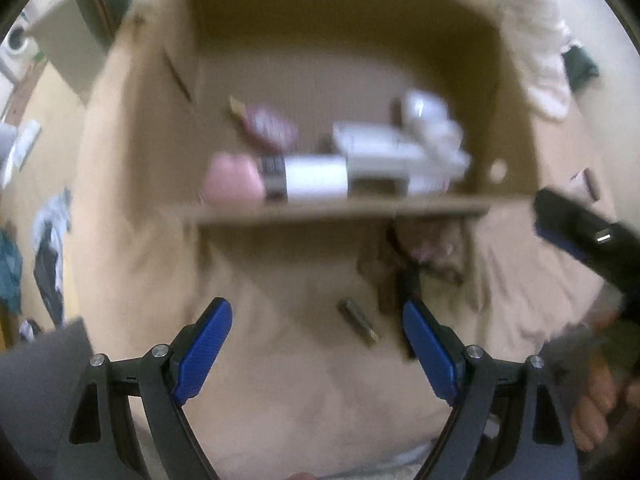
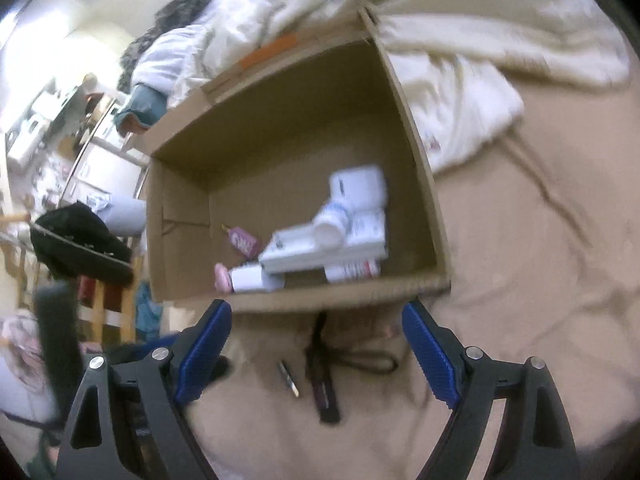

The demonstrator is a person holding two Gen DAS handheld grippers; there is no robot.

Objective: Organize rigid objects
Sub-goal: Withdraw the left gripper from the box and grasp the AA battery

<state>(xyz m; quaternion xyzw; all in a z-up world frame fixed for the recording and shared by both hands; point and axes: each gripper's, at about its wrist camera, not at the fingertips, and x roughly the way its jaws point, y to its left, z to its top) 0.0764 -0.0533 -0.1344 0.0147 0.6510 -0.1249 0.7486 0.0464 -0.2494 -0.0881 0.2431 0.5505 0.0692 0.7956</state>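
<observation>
Behind the cardboard box's (image 2: 340,292) near wall, white bottles (image 2: 320,256) sit half-hidden, blurred.

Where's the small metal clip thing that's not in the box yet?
The small metal clip lies on the beige bedsheet, in front of the cardboard box, just left of the dark corded device.

**A cluttered bedroom**

A tan bedsheet (image 2: 540,280) is spread under a rumpled cream duvet (image 2: 460,32) at its far edge. A wooden chair (image 2: 108,304) draped in dark clothing (image 2: 80,236) is seen left, before pale walls (image 2: 52,40)
</observation>
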